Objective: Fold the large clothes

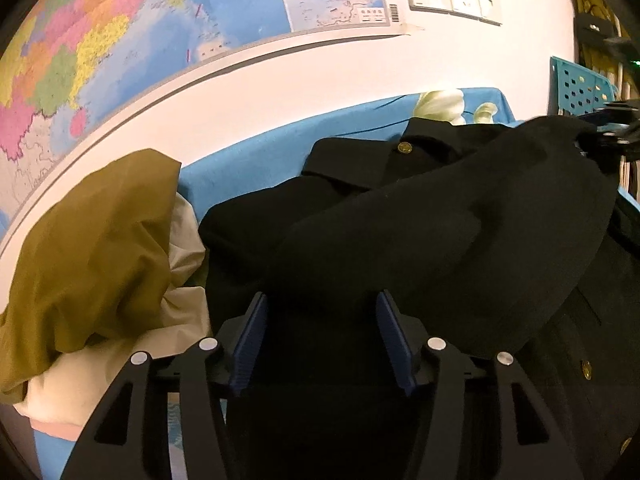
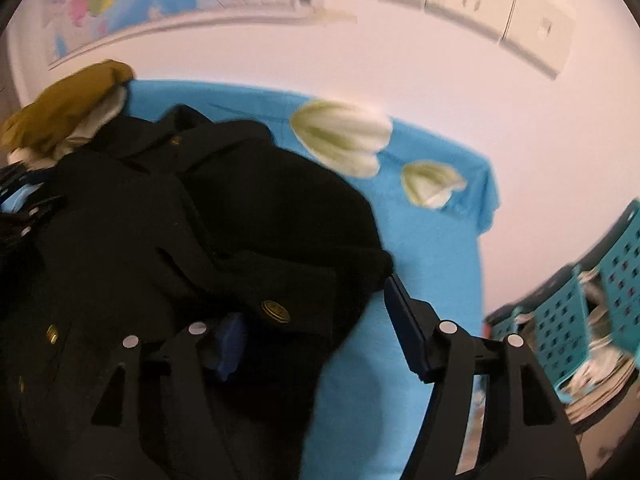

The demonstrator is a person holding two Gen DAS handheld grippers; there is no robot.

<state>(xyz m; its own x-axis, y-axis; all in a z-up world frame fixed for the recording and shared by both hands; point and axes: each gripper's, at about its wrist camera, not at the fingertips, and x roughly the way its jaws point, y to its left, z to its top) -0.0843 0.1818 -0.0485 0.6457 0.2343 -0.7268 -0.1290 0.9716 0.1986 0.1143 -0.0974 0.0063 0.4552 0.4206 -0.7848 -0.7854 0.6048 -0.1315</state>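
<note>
Your left gripper [image 1: 322, 332] and right gripper [image 2: 310, 320] both stand apart, pads off the cloth. The black coat [image 1: 400, 220] lies heaped on the blue sheet [image 2: 432, 248].

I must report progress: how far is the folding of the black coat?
Done: a sleeve lies folded across the black coat. In hand: nothing; left hand-held gripper and right hand-held gripper stand open over it. Left: the final folds, and the olive garment still crumpled.
</note>
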